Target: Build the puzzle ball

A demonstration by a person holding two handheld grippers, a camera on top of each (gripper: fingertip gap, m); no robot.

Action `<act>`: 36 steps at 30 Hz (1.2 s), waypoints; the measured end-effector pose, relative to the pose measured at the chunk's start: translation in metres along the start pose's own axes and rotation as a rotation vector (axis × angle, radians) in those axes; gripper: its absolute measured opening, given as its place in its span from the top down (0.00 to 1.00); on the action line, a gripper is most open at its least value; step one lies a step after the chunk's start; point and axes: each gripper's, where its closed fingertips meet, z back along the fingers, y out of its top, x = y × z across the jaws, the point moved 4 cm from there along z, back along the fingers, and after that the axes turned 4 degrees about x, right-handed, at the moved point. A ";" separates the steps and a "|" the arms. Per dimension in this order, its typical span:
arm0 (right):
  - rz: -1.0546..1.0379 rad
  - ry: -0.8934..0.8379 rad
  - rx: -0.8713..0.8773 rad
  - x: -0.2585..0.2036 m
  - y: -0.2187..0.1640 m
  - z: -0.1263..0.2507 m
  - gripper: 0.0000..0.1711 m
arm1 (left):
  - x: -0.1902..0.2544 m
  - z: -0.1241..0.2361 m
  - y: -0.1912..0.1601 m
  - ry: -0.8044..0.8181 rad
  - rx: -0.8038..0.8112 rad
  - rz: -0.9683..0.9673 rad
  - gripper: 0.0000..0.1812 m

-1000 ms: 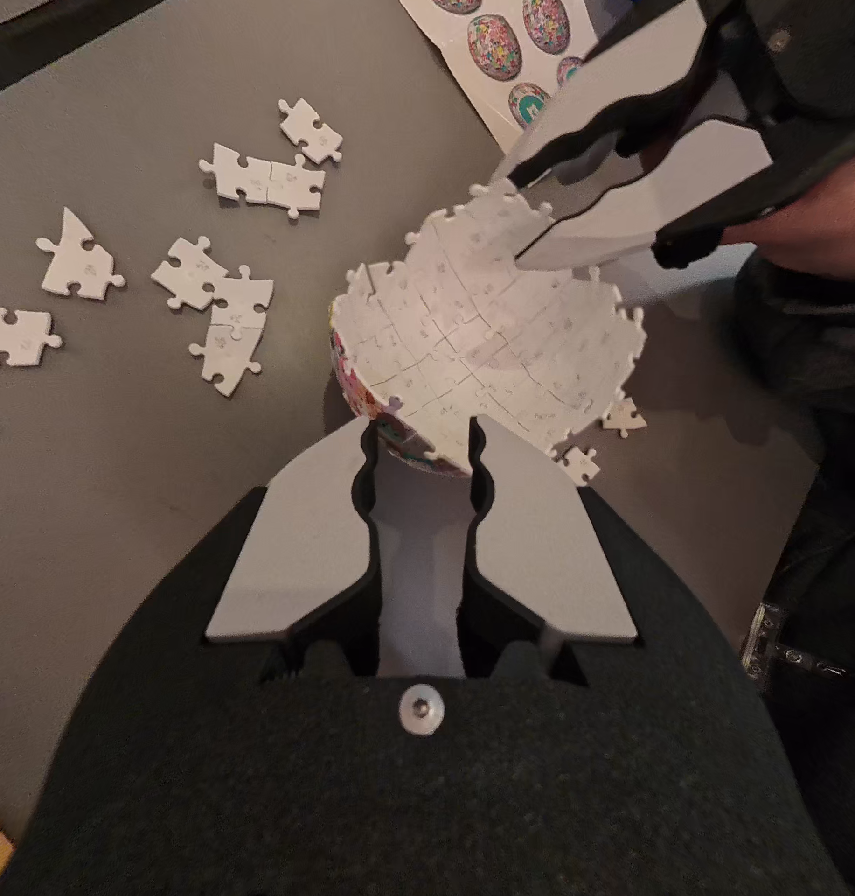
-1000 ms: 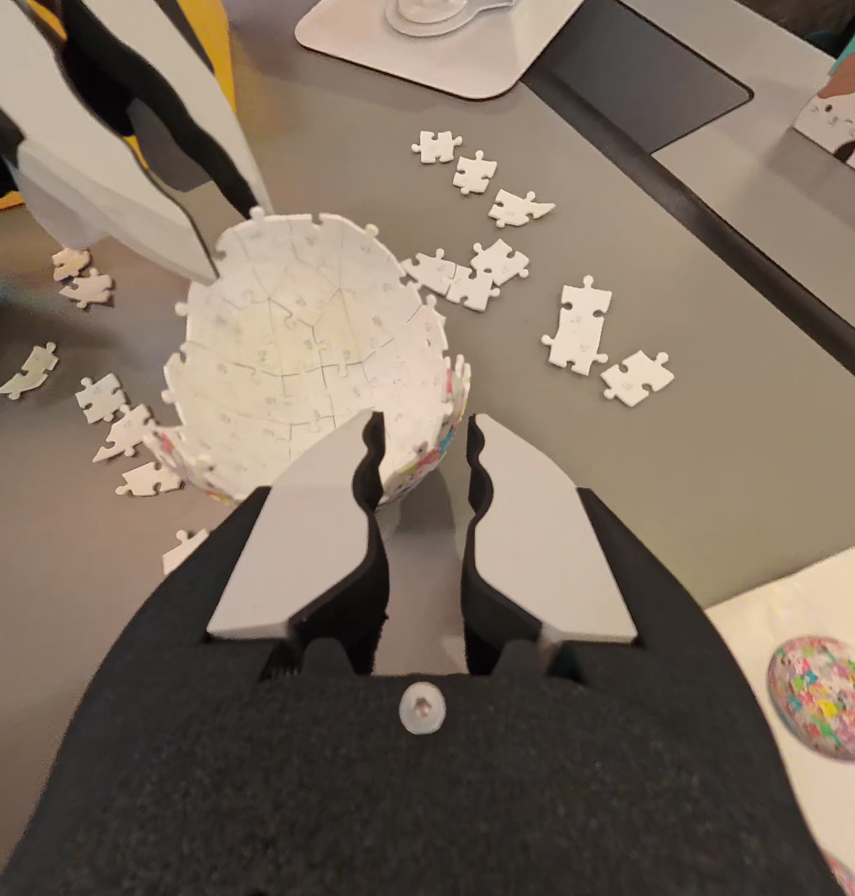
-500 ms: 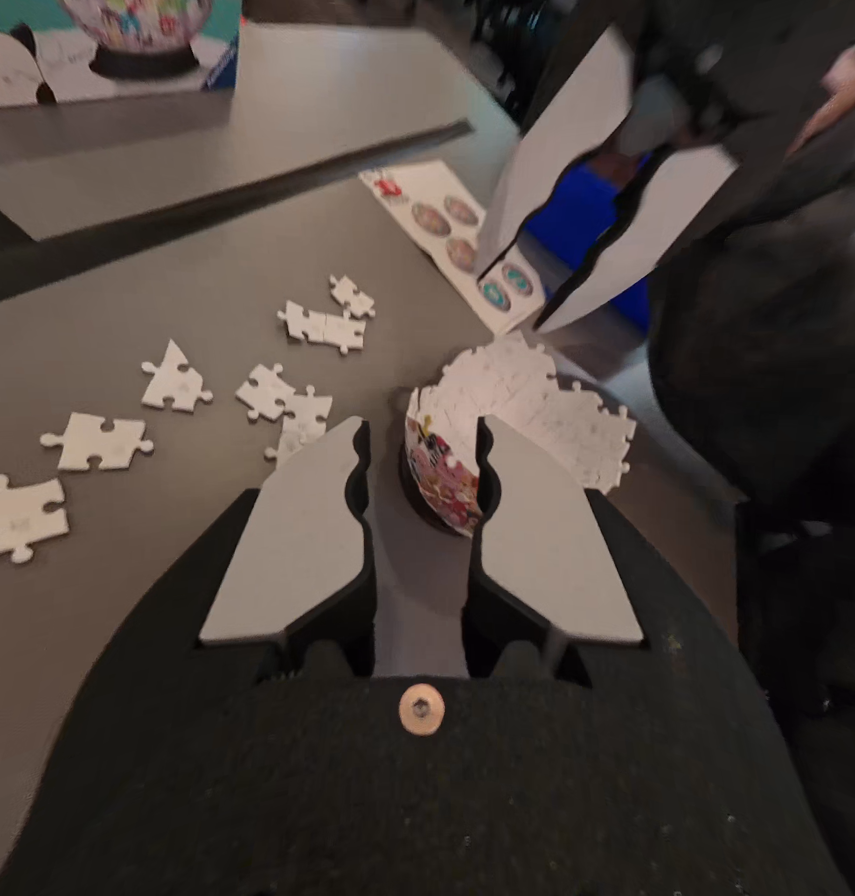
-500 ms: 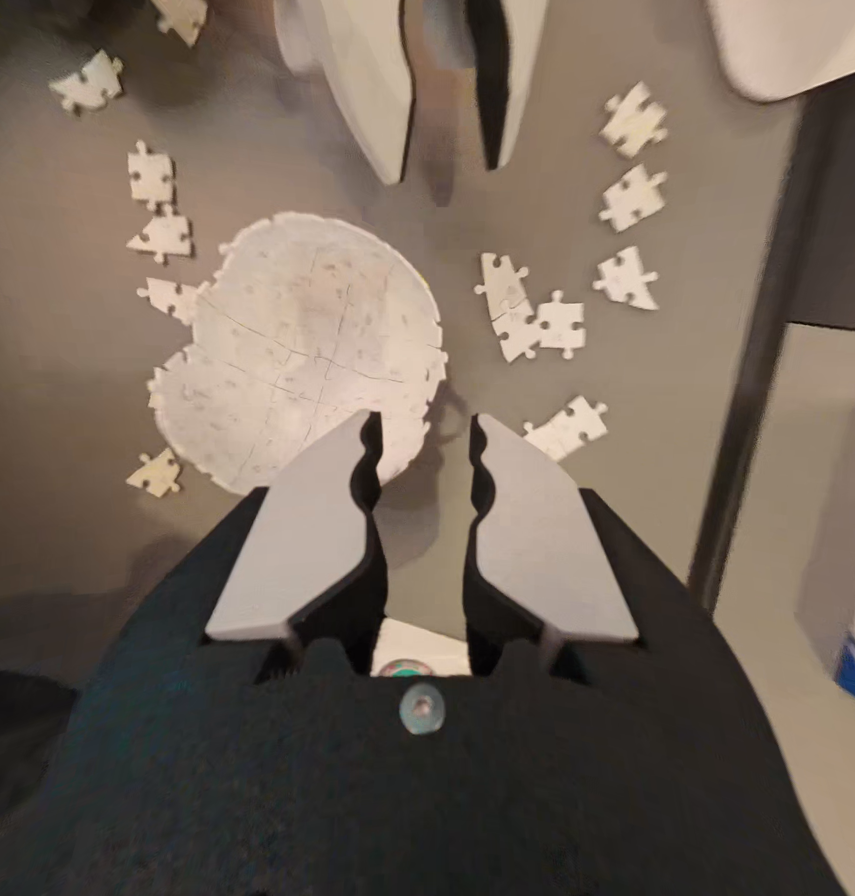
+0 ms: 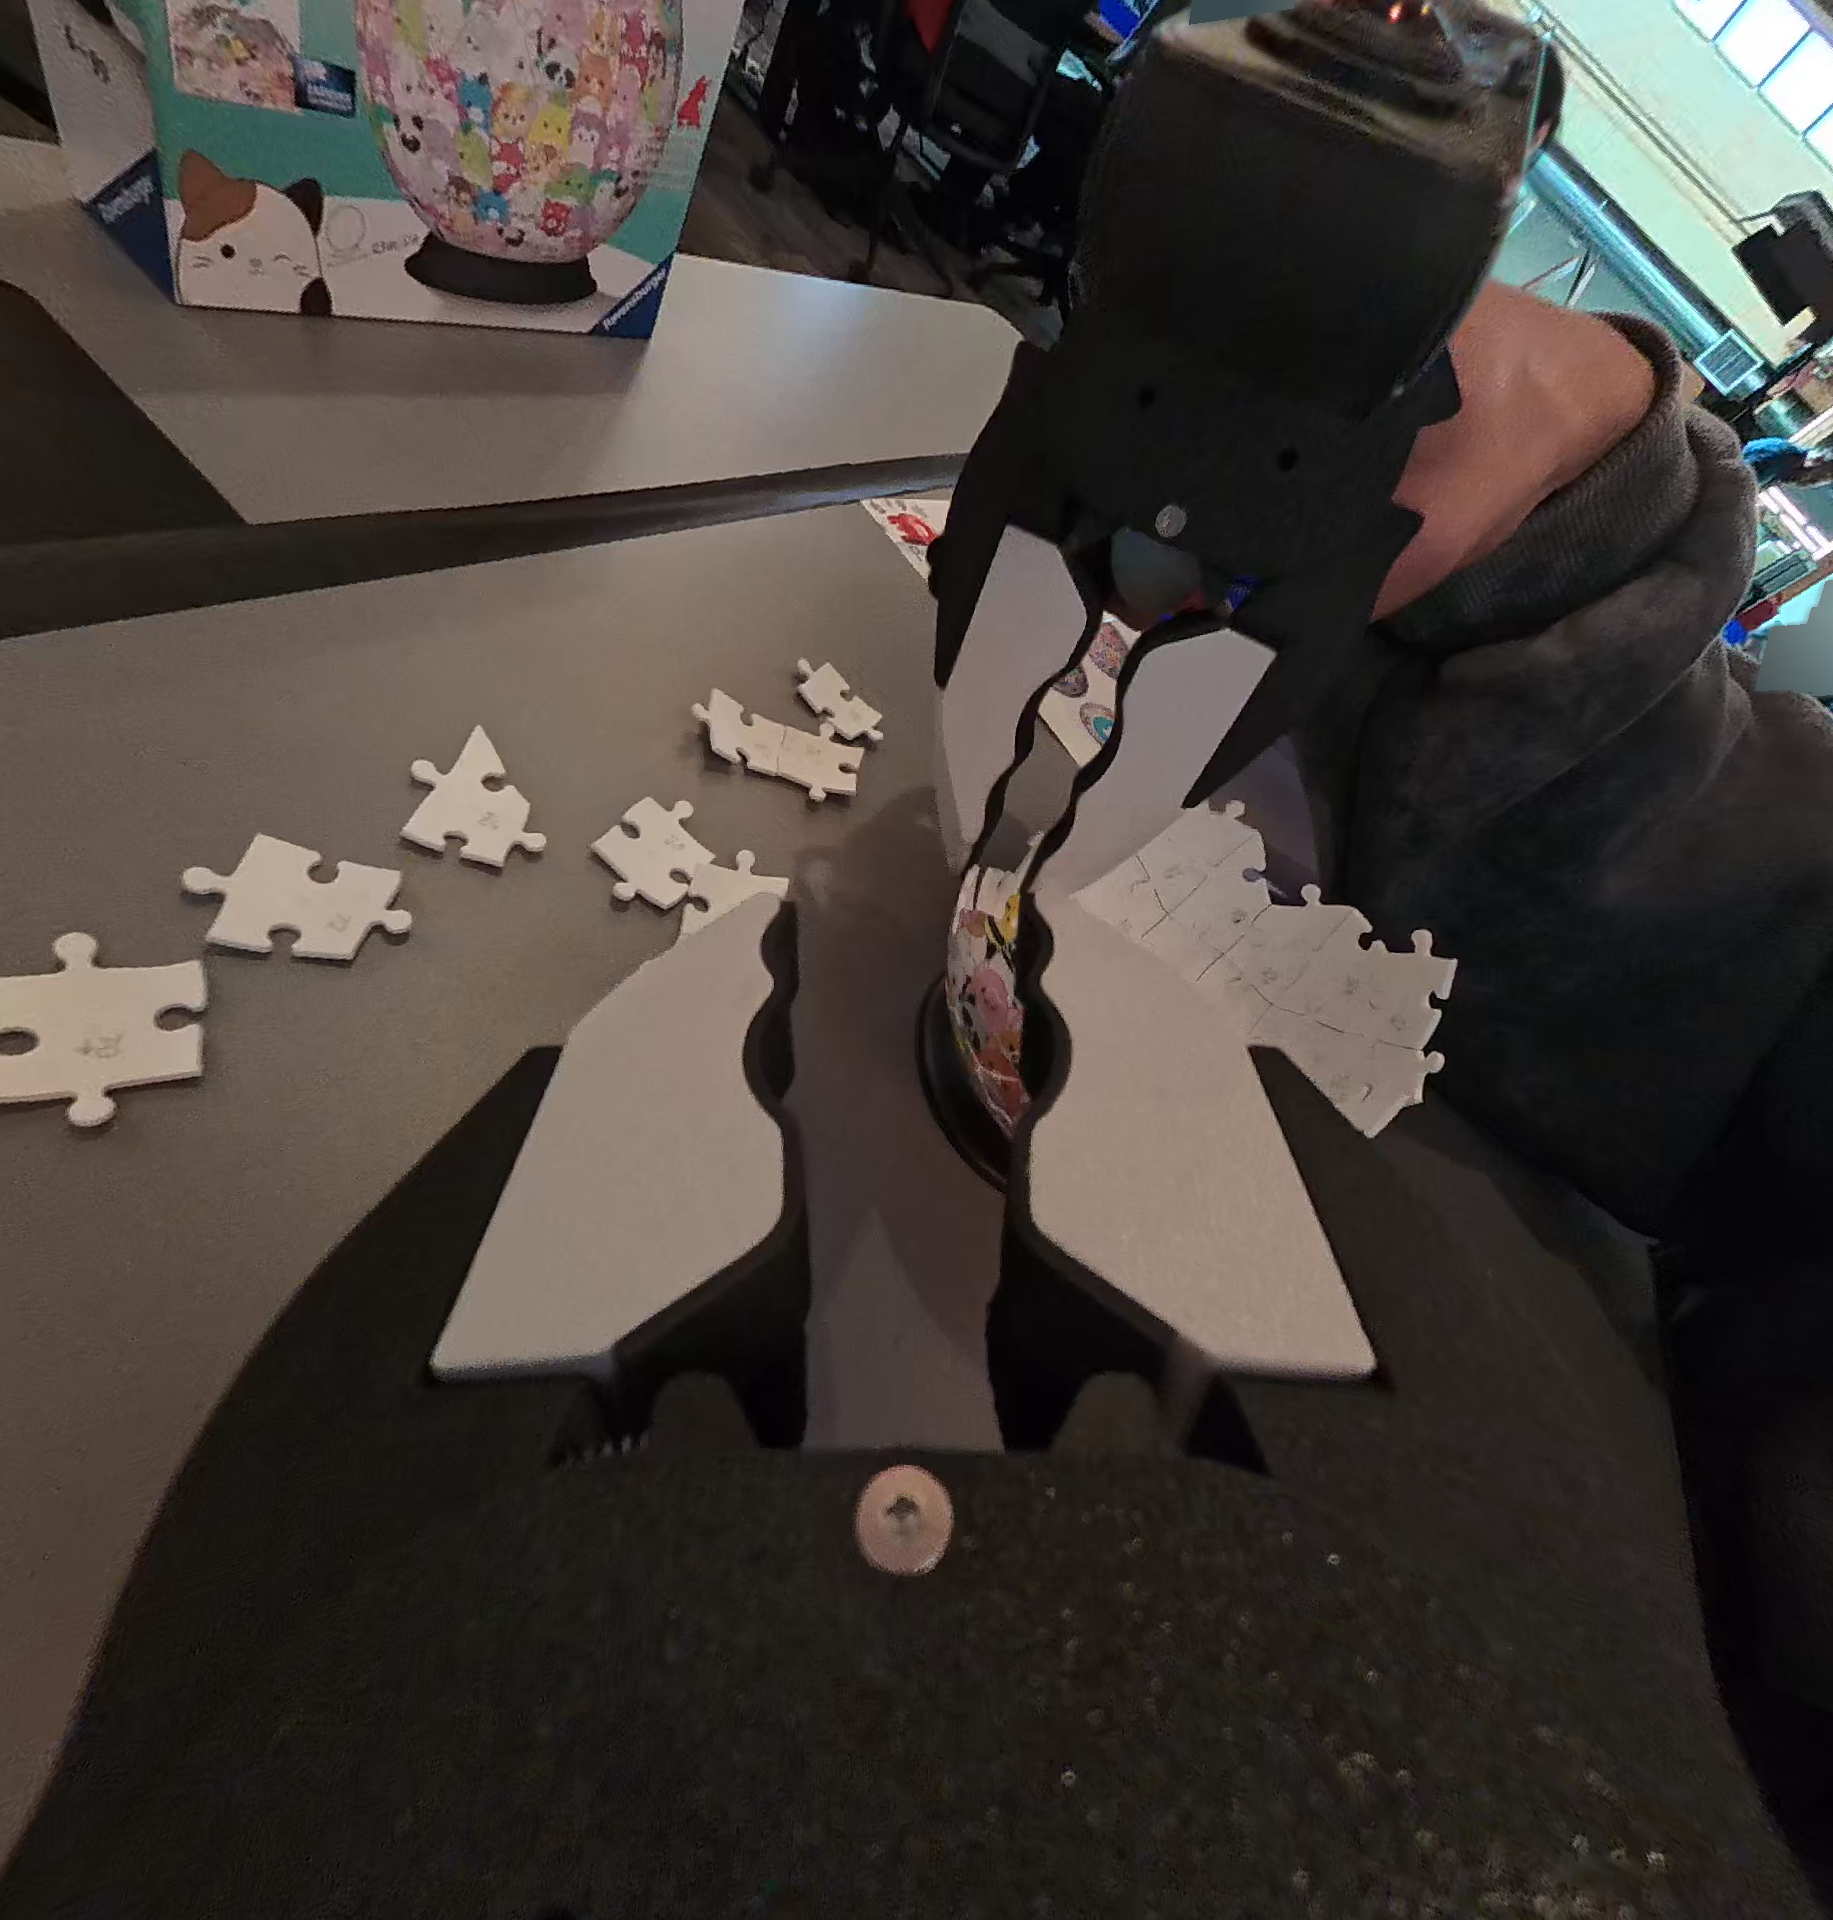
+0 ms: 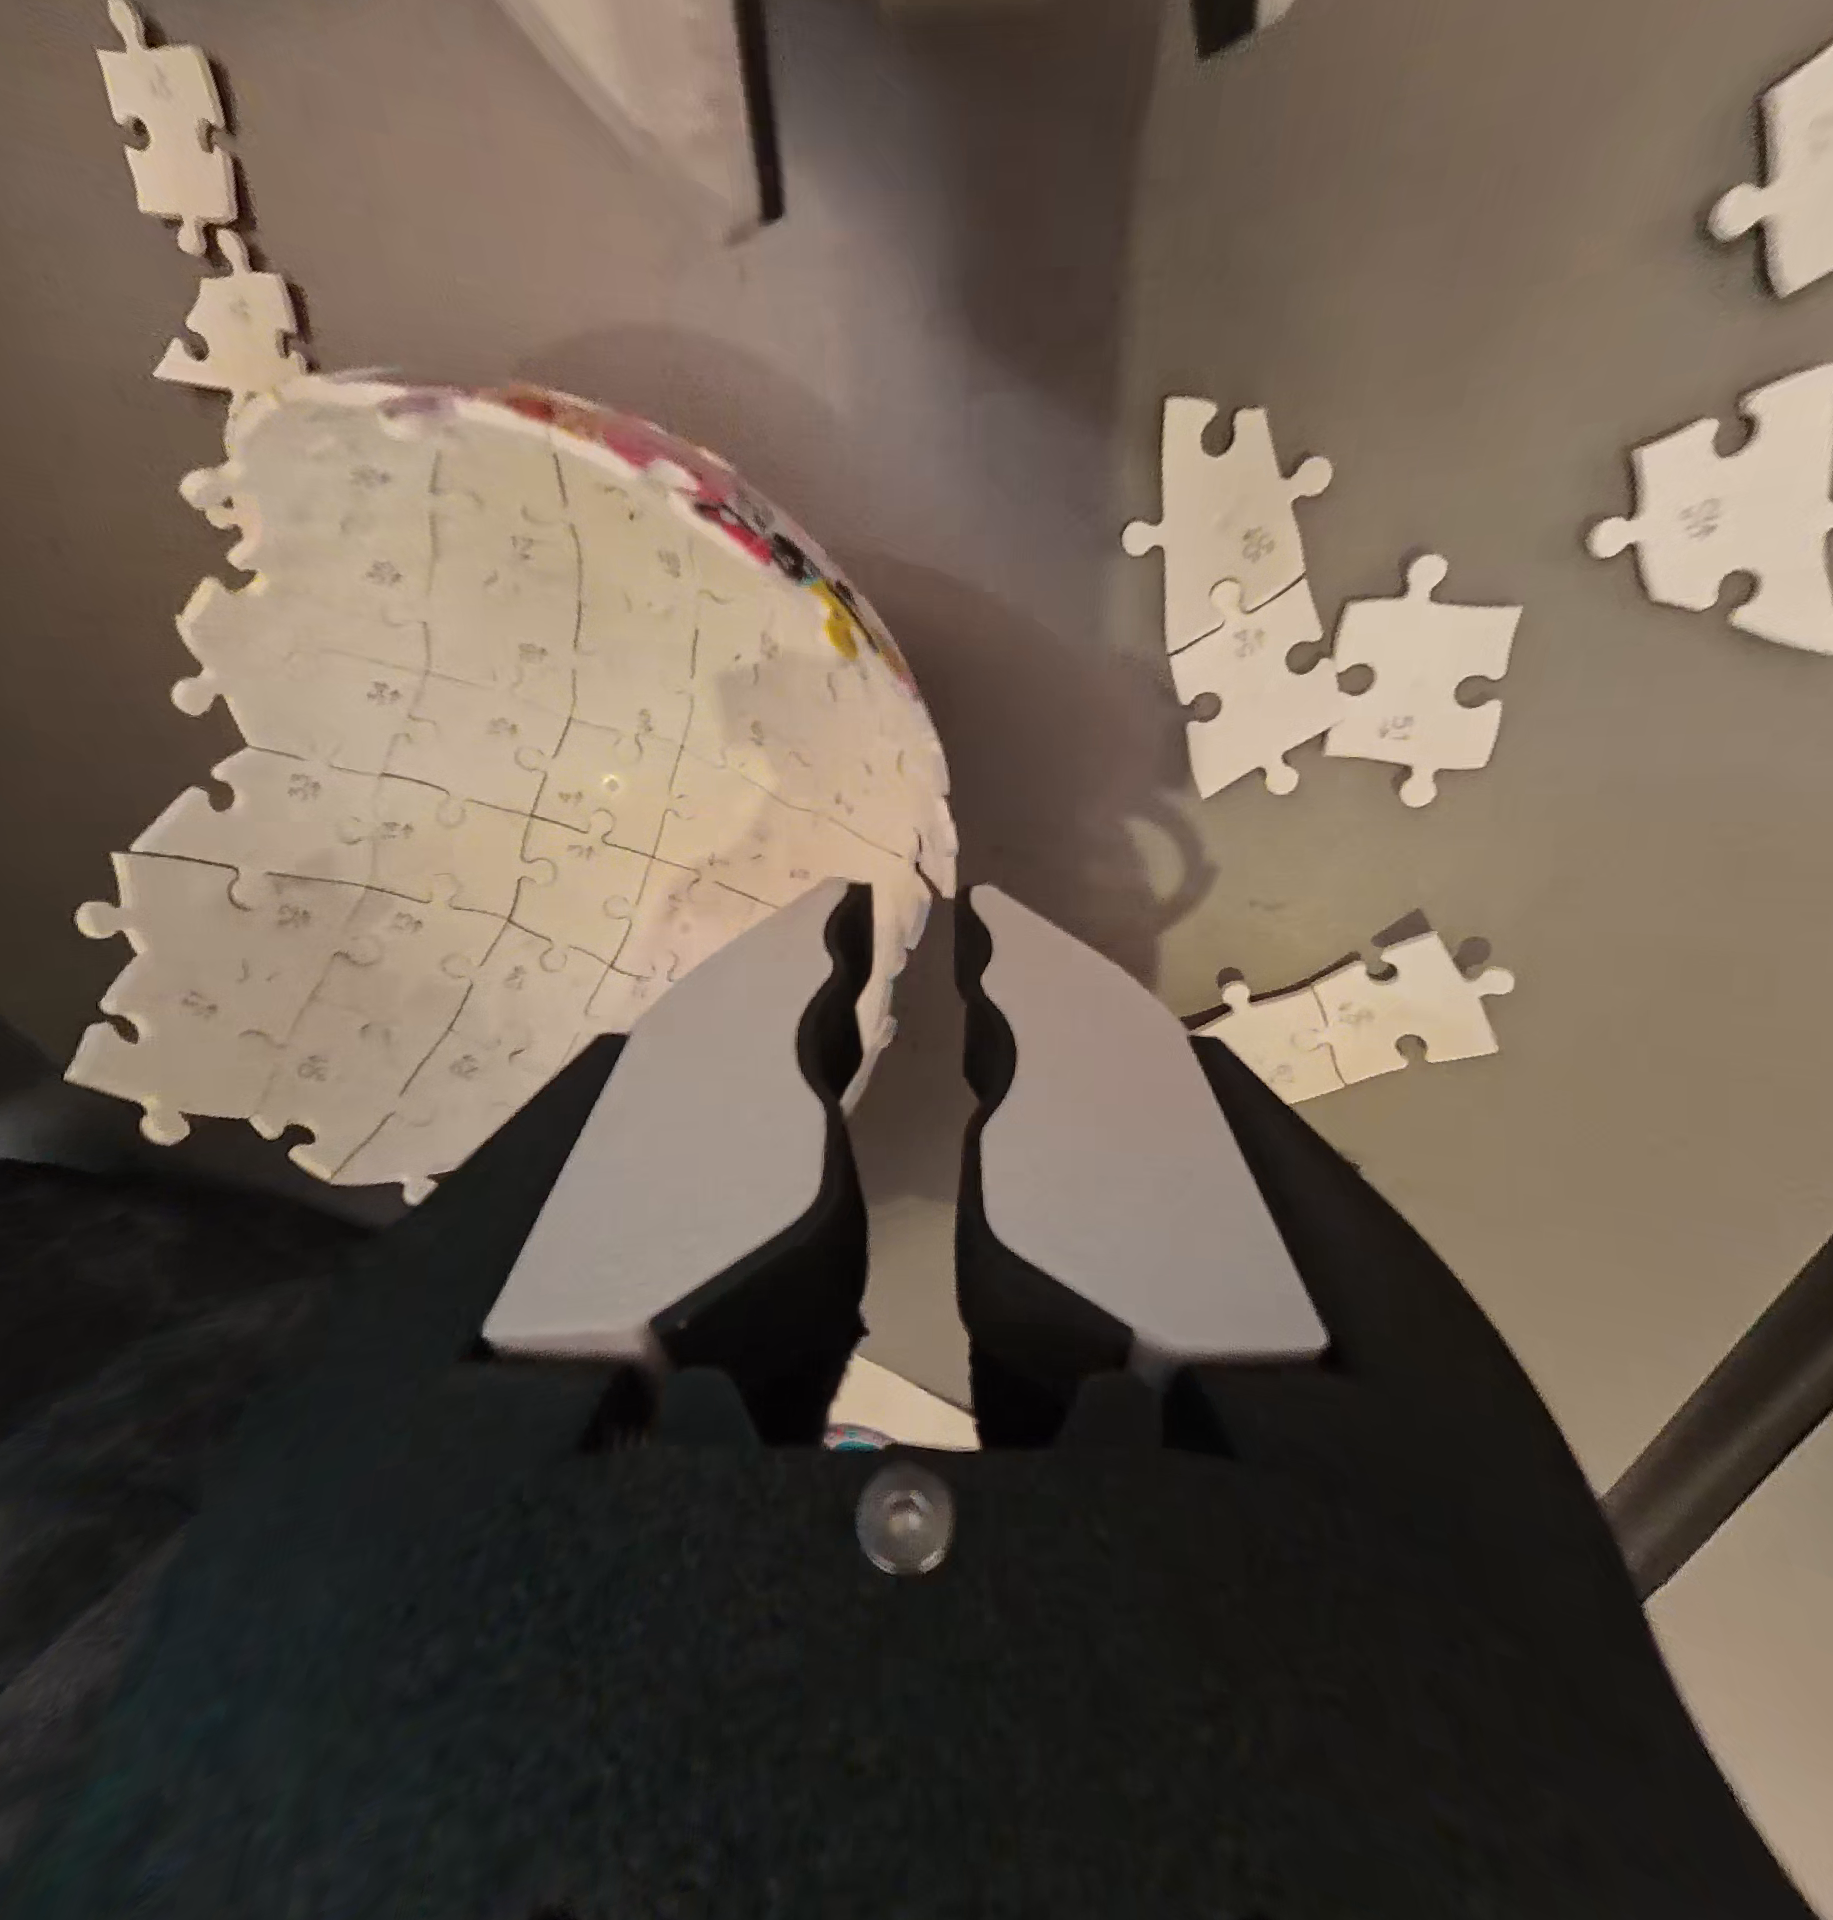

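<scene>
Grey tabletop (image 5: 268,1247) fills both views, with a puzzle box (image 5: 424,156) standing on a paler table section far ahead of the left gripper, and a person's dark hooded sleeve (image 5: 1618,831) to its right.

From the left wrist view, the left gripper (image 5: 907,925) hangs low over the table with its fingers parted and nothing between them; only bare table shows in the gap. Its right finger sits just in front of the half-built puzzle ball (image 5: 1255,956), a curved shell of joined pieces, white inside and brightly printed outside, which seems to sit on a dark round stand (image 5: 953,1101). Whether that finger touches the shell cannot be told. Loose white puzzle pieces (image 5: 299,914) lie scattered ahead and to the left of this gripper, some joined in pairs.

Above the shell, the right gripper (image 5: 1005,842) points downward, its two pale fingers set astride the near rim.

In the right wrist view, the right gripper (image 6: 912,894) has its fingers narrowly apart, with the edge of the puzzle ball (image 6: 538,748) reaching into the gap against the left finger; whether they are actually pinching the rim cannot be told from the blurred picture. The shell spreads ahead and left of the fingers, its white numbered inner face turned toward the camera. More loose puzzle pieces (image 6: 1327,675) lie to the right of the fingers, and a printed sheet (image 6: 891,1423) shows behind them, near the base of the fingers.
</scene>
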 end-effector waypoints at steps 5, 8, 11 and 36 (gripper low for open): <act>-0.001 0.005 -0.042 0.003 0.002 -0.001 0.96 | 0.003 0.001 -0.001 0.018 -0.012 -0.029 0.78; 0.001 0.011 -0.059 0.003 0.003 -0.001 0.97 | 0.004 0.000 -0.002 0.002 -0.021 -0.013 0.78; 0.007 0.011 -0.051 0.002 0.006 0.000 0.98 | 0.005 -0.001 -0.003 -0.006 -0.027 -0.007 0.78; 0.209 -0.094 -0.029 -0.002 0.026 0.005 0.98 | -0.023 -0.029 -0.019 -0.019 -0.187 0.070 0.87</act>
